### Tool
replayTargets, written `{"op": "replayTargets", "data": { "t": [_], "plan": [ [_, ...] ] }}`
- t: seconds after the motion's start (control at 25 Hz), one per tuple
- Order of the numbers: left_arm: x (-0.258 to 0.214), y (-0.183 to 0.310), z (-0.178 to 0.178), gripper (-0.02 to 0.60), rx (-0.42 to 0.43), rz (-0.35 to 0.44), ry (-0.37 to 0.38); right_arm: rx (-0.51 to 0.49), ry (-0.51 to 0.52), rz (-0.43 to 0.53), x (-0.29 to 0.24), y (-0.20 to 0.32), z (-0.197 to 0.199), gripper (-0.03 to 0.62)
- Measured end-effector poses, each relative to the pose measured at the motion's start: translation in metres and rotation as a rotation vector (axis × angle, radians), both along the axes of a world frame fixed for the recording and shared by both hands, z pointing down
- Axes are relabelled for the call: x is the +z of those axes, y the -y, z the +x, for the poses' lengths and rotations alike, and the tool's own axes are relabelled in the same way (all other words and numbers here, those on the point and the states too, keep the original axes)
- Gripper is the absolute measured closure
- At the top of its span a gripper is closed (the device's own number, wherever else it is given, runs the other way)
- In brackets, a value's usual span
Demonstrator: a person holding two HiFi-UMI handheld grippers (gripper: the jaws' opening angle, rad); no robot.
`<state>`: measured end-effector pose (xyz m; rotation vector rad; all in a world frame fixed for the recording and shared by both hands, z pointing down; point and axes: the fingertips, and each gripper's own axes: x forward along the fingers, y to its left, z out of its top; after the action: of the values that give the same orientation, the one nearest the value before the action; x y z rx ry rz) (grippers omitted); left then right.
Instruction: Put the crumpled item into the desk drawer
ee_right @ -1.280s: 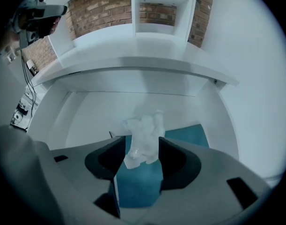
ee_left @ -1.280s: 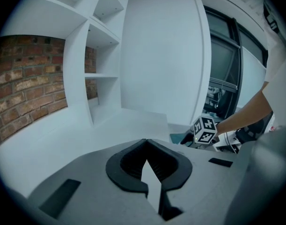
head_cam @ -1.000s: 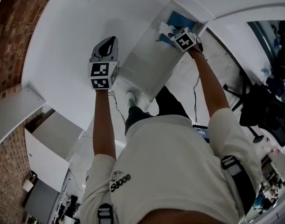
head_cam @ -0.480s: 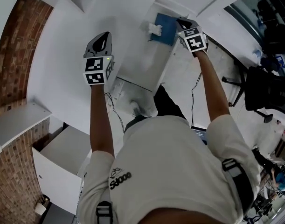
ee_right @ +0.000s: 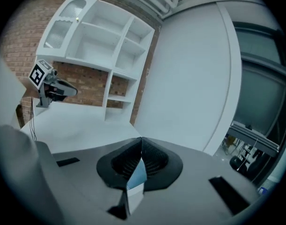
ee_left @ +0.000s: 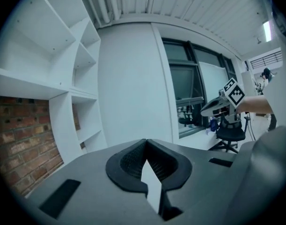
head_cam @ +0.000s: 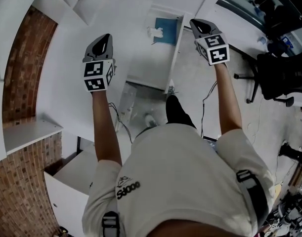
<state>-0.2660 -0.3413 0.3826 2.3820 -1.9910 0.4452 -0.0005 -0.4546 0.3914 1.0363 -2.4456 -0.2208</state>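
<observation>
The crumpled white item (head_cam: pixel 154 32) lies in the open white desk drawer (head_cam: pixel 174 53), beside a blue sheet (head_cam: pixel 167 31) at the drawer's far end. My right gripper (head_cam: pixel 197 24) hangs to the right of the drawer, clear of it, with its jaws shut on nothing (ee_right: pixel 141 139). Over the white desk (head_cam: pixel 62 68), left of the drawer, my left gripper (head_cam: pixel 104 38) is also shut and empty (ee_left: pixel 145 142). Each gripper shows in the other's view: the right gripper (ee_left: pixel 221 105) and the left gripper (ee_right: pixel 53 89).
White shelving (ee_right: pixel 105 46) stands against a brick wall (head_cam: pixel 22 68) to the left. A black office chair (head_cam: pixel 281 75) and cables (head_cam: pixel 207 95) are on the floor at the right. The person's legs and shoes (head_cam: pixel 173 110) are below the drawer front.
My right gripper has pulled back out of the drawer and to the right, leaving the crumpled item inside. The left gripper stayed over the desk; the head view tilted.
</observation>
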Motion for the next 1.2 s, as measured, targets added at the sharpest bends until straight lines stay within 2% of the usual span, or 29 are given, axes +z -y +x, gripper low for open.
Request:
{"op": "replayTargets", "data": {
  "t": [0.36,0.68,0.96,1.2],
  "plan": [
    [-0.051,-0.061,0.041,0.566,0.106,0.1,0.059,0.048,0.071,0.121,-0.064,-0.102,0.037,0.588],
    [-0.077,-0.11,0.062,0.565,0.165,0.141,0.1,0.059,0.085,0.205,-0.101,-0.173,0.048,0.588],
    [-0.099,-0.145,0.072,0.566,0.192,0.187,0.11,0.04,0.09,0.269,-0.13,-0.217,0.045,0.588],
    [-0.12,-0.162,0.078,0.565,0.199,0.247,0.121,0.029,0.063,0.302,-0.137,-0.235,0.044,0.588]
  ]
}}
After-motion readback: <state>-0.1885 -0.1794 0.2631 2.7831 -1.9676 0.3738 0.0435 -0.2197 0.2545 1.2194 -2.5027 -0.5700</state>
